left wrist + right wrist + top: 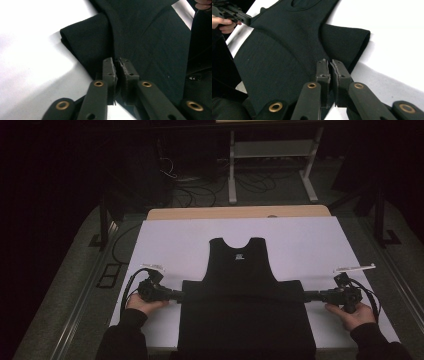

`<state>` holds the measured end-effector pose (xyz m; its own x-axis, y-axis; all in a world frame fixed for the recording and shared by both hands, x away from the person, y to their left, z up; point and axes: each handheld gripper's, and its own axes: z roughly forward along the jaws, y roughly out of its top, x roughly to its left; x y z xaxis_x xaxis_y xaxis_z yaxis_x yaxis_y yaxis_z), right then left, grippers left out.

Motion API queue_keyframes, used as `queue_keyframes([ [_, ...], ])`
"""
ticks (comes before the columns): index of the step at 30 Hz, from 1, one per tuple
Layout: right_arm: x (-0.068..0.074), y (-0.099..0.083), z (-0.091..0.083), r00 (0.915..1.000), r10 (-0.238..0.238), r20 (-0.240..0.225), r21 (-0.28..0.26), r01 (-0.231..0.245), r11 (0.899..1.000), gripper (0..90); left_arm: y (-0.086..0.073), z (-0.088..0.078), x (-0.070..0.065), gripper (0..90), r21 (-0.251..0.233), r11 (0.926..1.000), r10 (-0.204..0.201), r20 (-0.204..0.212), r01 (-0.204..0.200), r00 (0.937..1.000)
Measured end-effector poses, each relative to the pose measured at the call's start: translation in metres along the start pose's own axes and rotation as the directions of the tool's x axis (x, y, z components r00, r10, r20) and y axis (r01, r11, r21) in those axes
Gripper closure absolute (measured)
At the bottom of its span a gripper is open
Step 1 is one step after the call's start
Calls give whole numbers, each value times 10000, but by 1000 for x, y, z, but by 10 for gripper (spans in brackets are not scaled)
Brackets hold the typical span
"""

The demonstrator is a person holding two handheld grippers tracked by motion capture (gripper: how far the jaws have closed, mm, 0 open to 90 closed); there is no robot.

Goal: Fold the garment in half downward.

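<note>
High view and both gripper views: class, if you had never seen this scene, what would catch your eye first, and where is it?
First, the black T-shirt spread flat on the white table, collar toward the far edge, both sleeves folded in over the body. Next, the left gripper and right gripper, each pinching the shirt's edge at its own side, jaws nearly together on the cloth. Beyond the table, cables lie on the dark floor.

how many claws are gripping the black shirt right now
2. The left claw pinches the black shirt at its left edge, and the right claw pinches its right edge, both on the white table.
</note>
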<state>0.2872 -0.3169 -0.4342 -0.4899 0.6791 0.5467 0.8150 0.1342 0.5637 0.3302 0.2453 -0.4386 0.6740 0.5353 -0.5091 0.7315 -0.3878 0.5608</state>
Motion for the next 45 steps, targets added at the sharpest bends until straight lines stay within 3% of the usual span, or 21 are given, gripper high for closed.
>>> queue_keyframes([
  [4, 1, 1, 0, 9999, -113, 94, -197, 115, 9997, 702, -1, -2, 1, 746, -125, 9999, -38, -102, 36, 9999],
  [6, 1, 1, 0, 9998, -134, 163, -250, 138, 9996, 657, -1, -2, 1, 658, -184, 9998, -62, -133, 59, 9999],
  [7, 2, 1, 0, 9992, -172, 360, -340, 184, 9993, 622, -1, -3, 1, 658, -311, 9994, -155, -357, 144, 9992],
  [8, 2, 1, -1, 9984, -221, 525, -398, 242, 9989, 563, -1, -4, 1, 626, -372, 9993, -87, -426, 71, 9991],
  [17, 5, 2, -1, 9952, -475, 854, -603, 528, 9968, 349, 1, -5, -5, 398, -616, 9965, 506, -983, -568, 9939],
  [22, 10, 5, -2, 9890, -995, 1092, -767, 1082, 9912, 221, 3, -7, -13, 261, -1124, 9839, 1230, -1395, -1391, 9826],
  [26, 13, 7, -3, 9835, -1302, 1258, -1134, 1447, 9830, 131, 5, -8, -14, 167, -1267, 9801, 1331, -1501, -1525, 9797],
  [34, 16, 15, -5, 9733, -1826, 1393, -1272, 2004, 9714, 14, 11, -9, -12, 13, -1639, 9755, 1198, -1657, -1471, 9789],
  [37, 18, 20, -3, 9682, -1990, 1514, -1206, 2179, 9685, 0, 13, -9, -12, 0, -1657, 9725, 1329, -1813, -1635, 9744],
  [41, 20, 27, -3, 9539, -2018, 2222, -1123, 2307, 9665, 0, 16, -10, -15, 0, -1682, 9703, 1397, -1957, -1736, 9707],
  [45, 21, 33, -7, 9572, -2086, 2008, -1120, 2340, 9658, 0, 20, -10, -19, 0, -1676, 9682, 1502, -2049, -1859, 9672],
])
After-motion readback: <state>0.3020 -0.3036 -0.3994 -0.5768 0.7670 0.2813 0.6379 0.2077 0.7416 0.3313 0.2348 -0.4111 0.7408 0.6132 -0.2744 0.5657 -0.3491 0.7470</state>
